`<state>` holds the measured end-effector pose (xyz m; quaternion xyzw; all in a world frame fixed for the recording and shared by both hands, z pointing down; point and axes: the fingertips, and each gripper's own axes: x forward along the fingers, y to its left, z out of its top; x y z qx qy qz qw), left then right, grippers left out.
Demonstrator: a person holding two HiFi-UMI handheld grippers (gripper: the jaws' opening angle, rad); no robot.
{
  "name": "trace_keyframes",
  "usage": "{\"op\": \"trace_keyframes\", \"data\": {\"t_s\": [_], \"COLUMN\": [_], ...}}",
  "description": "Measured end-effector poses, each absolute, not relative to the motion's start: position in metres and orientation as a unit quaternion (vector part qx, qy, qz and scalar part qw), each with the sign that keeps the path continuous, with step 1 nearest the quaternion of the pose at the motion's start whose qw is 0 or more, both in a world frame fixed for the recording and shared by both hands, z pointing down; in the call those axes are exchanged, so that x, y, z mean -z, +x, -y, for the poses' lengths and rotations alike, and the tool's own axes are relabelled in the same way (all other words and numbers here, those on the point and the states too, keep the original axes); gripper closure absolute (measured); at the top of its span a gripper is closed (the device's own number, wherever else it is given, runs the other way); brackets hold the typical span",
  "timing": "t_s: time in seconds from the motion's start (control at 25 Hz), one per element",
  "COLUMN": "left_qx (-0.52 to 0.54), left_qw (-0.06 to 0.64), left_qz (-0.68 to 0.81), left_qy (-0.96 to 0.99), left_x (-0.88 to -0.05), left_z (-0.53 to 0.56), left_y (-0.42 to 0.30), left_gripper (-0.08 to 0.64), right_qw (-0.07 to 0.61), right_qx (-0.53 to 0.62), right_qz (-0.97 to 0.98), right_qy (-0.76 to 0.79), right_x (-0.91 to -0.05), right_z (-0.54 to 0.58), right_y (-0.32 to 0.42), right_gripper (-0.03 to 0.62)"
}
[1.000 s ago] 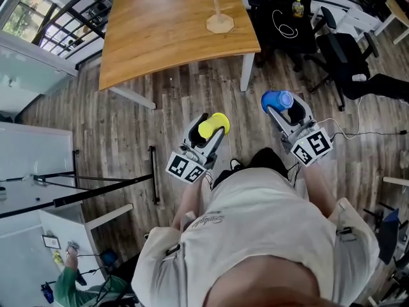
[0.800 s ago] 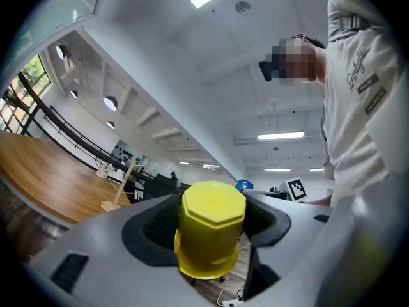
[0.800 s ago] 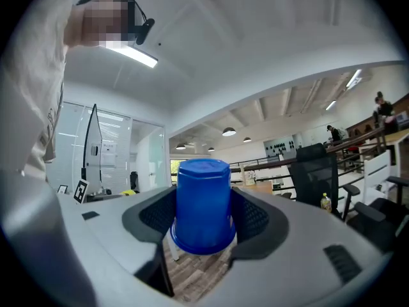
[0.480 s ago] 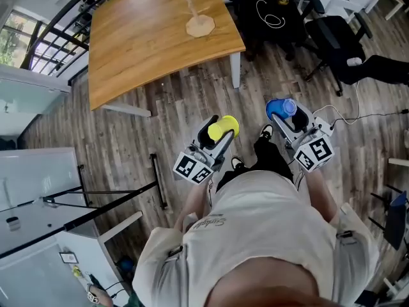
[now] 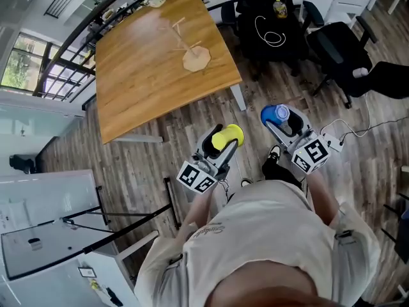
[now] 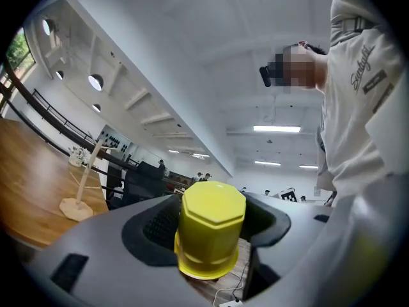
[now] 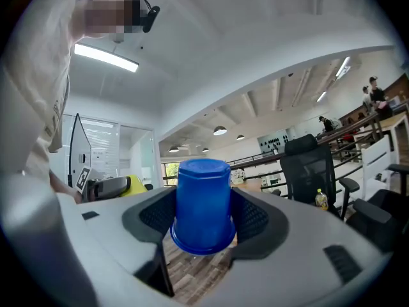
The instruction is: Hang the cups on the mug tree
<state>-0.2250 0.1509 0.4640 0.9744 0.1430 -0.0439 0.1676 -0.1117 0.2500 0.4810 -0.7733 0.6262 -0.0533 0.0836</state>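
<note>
My left gripper [image 5: 223, 142] is shut tight on a yellow cup [image 6: 211, 226], one jaw pressed against each side. In the left gripper view its closed, eight-sided end sits uppermost and its rim lowermost. My right gripper [image 5: 282, 118] clamps a blue cup [image 7: 203, 203] the same way. Both grippers are held out in the air above the wood-plank floor [image 5: 160, 162], apart from each other, with my legs between and below them.

Ahead of my left fingers and off to their left stands a wooden table [image 5: 134, 82]. Its near edge runs at a slant across my front, and its nearest corner, over a white leg [image 5: 238, 97], lies straight ahead of those fingers. The mug tree [image 5: 185, 45] stands on the table, set back from that corner. Open floor lies between both cups and the table edge. Ahead and to the right of my right fingers, black office chairs [image 5: 335, 43] crowd that side.
</note>
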Motion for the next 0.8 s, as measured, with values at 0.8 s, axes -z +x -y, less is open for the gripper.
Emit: {"op": "trace_keyframes", "data": {"t_s": [0.8], "left_qx": [0.042], "left_qw": [0.172], "left_qz": [-0.157], "left_qy": [0.972], "left_x": [-0.468], "left_z": [-0.102], "left_y": [-0.056], "left_gripper": [0.273], "right_qw": [0.070], "right_qx": [0.079], "right_qz": [-0.601], "right_qy": [-0.792], "right_x": [-0.507], "right_z": [-0.227], "right_y": [0.058], "right_gripper": [0.337]}}
